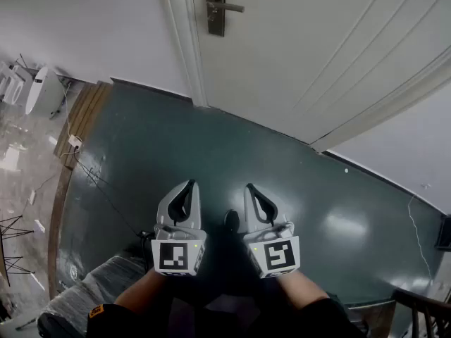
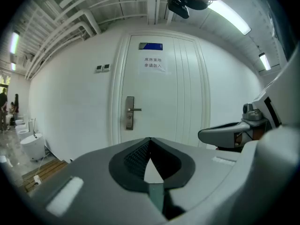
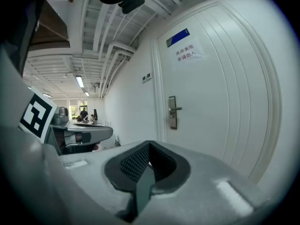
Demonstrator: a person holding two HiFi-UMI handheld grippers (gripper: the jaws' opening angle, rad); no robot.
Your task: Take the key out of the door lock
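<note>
Located door lock plate [image 2: 130,113] with lever handle [image 2: 136,109] at left edge of closed white door [image 2: 178,93], ahead of both grippers. Could not resolve key at this range. Noted paper notice [image 2: 153,63] and blue sign [image 2: 151,46] higher on door. Found left gripper [image 1: 188,185] and right gripper [image 1: 250,187] side by side, low over dark green floor [image 1: 141,160], well apart from lock. Read both sets of jaws as closed tip to tip, nothing between.

You face an upright grey metal lock plate [image 1: 215,5], lever level, on the white panelled door [image 1: 317,41]; key too small to tell.
</note>
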